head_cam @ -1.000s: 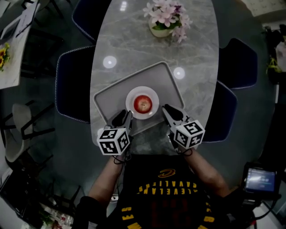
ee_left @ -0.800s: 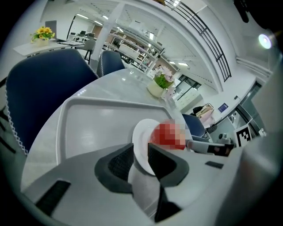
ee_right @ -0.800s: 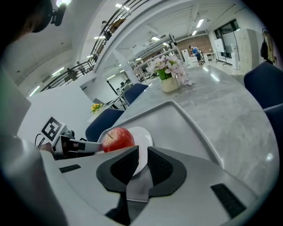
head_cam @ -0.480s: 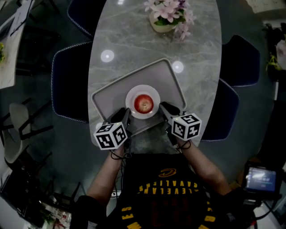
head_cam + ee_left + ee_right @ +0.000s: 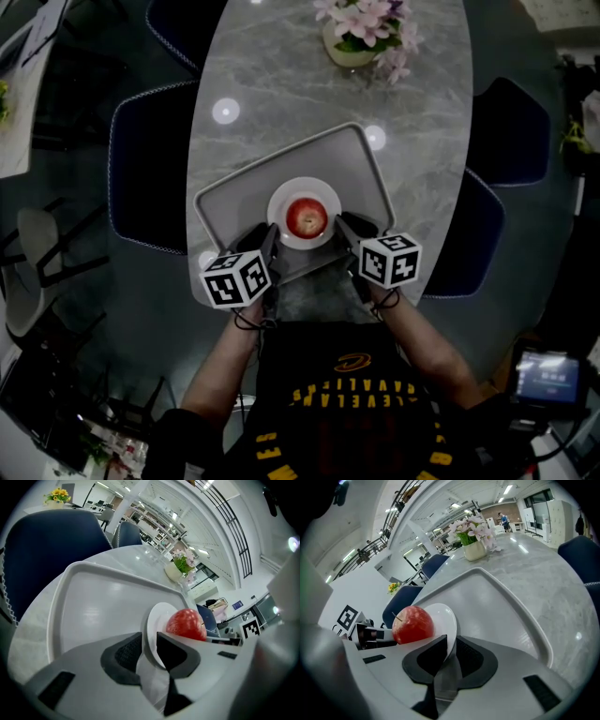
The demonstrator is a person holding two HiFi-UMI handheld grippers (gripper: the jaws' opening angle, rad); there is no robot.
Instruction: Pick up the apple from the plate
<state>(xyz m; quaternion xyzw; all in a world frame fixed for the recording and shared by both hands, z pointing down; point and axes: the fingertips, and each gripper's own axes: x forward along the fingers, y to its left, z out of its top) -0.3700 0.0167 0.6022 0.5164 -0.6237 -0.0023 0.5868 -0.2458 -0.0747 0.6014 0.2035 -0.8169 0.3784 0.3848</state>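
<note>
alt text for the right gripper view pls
The right gripper pinches the rim of a white plate holding a red apple, inside a grey tray on a marble table. A pot of pink flowers stands at the table's far end.

We look along our left gripper: its two dark padded jaws are clamped on the near rim of a white plate. A red apple sits on the plate, just past the jaws. The plate lies in a grey tray with a raised rim, and the tray rests on a pale marbled table. Beyond the tray we see a pot of pink flowers. Blue chairs stand at the table's left side, with a bright hall behind them.
</note>
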